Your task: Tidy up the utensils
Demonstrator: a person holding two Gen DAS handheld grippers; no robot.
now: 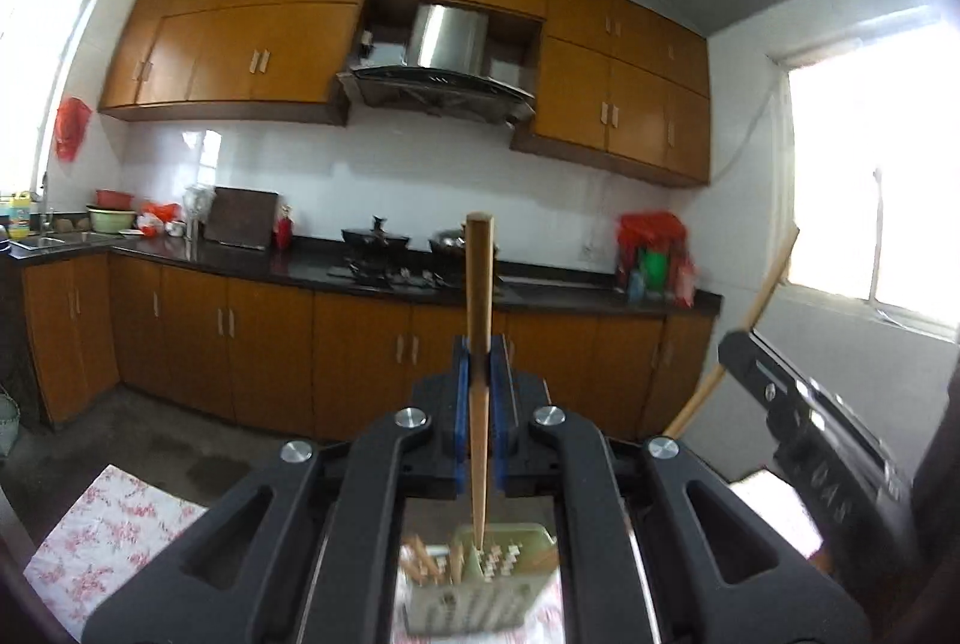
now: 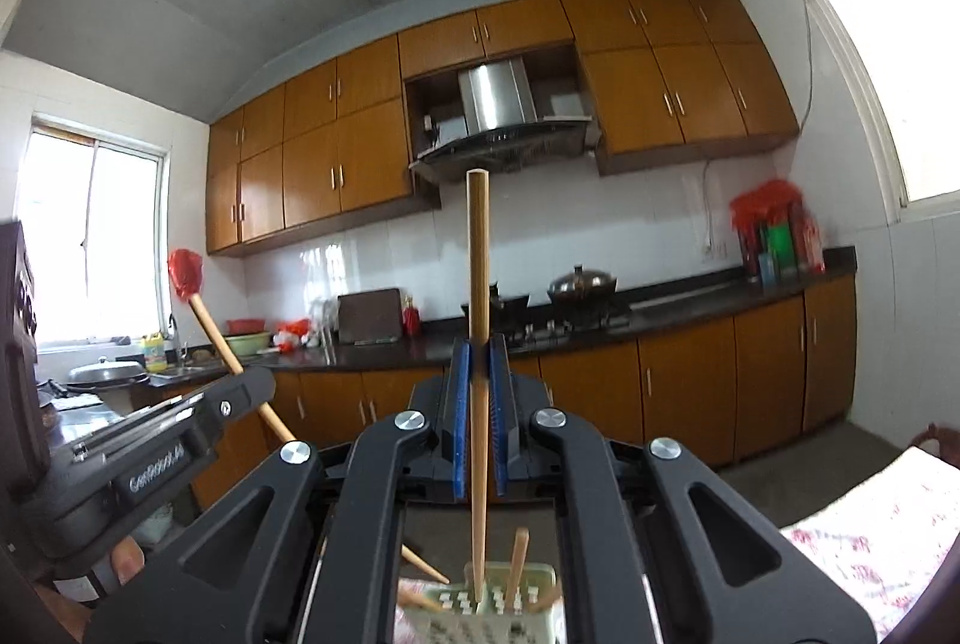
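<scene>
My left gripper [image 1: 479, 353] is shut on a wooden chopstick [image 1: 479, 284] that stands upright between its blue pads; the thin end hangs over a pale green slotted utensil holder [image 1: 480, 584] seen below through the gripper frame. My right gripper [image 2: 479, 353] is shut on a second upright chopstick [image 2: 478, 284], whose tip reaches the same utensil holder [image 2: 510, 602], where other chopsticks [image 2: 517, 554] stand. Each gripper shows in the other's view: the right gripper body [image 1: 798, 416] with its slanted chopstick, and the left gripper body [image 2: 156, 446] likewise.
A table with a floral cloth [image 1: 114, 542] lies below. Across the room runs a dark countertop [image 1: 540, 284] with a stove, pots [image 2: 582, 281], a cutting board [image 1: 240, 218] and red bags [image 1: 651, 230]. Wooden cabinets and a range hood [image 1: 444, 68] hang above. Bright windows flank the room.
</scene>
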